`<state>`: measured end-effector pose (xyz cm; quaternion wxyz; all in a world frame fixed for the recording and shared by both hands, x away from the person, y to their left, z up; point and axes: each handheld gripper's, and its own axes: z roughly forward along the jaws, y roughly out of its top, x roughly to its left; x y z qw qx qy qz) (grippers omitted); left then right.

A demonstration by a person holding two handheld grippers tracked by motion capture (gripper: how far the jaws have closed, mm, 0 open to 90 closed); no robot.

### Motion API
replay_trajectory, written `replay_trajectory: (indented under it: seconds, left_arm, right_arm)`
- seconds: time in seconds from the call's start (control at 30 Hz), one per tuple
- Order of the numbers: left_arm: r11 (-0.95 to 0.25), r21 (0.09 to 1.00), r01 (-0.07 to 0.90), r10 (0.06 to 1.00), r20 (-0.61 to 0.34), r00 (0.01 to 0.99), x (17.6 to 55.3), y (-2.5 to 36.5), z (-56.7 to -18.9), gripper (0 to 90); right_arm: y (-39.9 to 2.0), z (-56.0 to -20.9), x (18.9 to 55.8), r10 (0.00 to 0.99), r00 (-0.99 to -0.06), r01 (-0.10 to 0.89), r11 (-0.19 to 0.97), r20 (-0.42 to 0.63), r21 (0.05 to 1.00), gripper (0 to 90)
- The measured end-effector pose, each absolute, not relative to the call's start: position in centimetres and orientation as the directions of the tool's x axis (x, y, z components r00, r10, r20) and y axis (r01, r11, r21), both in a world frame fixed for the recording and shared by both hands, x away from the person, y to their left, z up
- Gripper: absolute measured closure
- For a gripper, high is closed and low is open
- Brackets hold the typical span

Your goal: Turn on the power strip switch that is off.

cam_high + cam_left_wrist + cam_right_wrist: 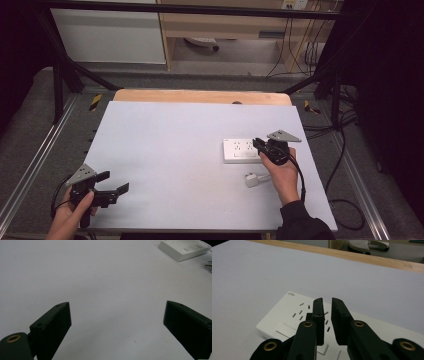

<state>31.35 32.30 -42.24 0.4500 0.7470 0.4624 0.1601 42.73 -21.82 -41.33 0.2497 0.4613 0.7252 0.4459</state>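
Right gripper (259,144) hovers over the white power strip (241,150) at the worktop's (165,145) right side, jaws nearly together on nothing. We see a small printed mark on the strip's corner, too tiny to read. Left gripper (114,183) sits spread wide near the front-left edge, and a white plug (252,179) lies just beside the strip.

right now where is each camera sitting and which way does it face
High view: above the person's side, looking forward and down on the table; both forearms, left gripper and right gripper show.
Left gripper view: on the left gripper, looking across bare table between wide-apart jaws.
Right gripper view: on the right gripper, jaws nearly closed with nothing between them over the power strip.
All three share the power strip.
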Motion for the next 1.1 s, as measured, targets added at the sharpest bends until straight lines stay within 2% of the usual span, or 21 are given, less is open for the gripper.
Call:
replay_trajectory:
  seconds: [1.1]
  left_arm:
    - [-0.174, 0.821, 0.544, 0.835, -0.171, 0.524, 31.4, 32.2, -42.3, 7.9]
  right_arm:
    - [-21.6, -43.3, 42.7, 0.891, -0.452, 0.486, 0.215, 0.033, 0.847, 87.8]
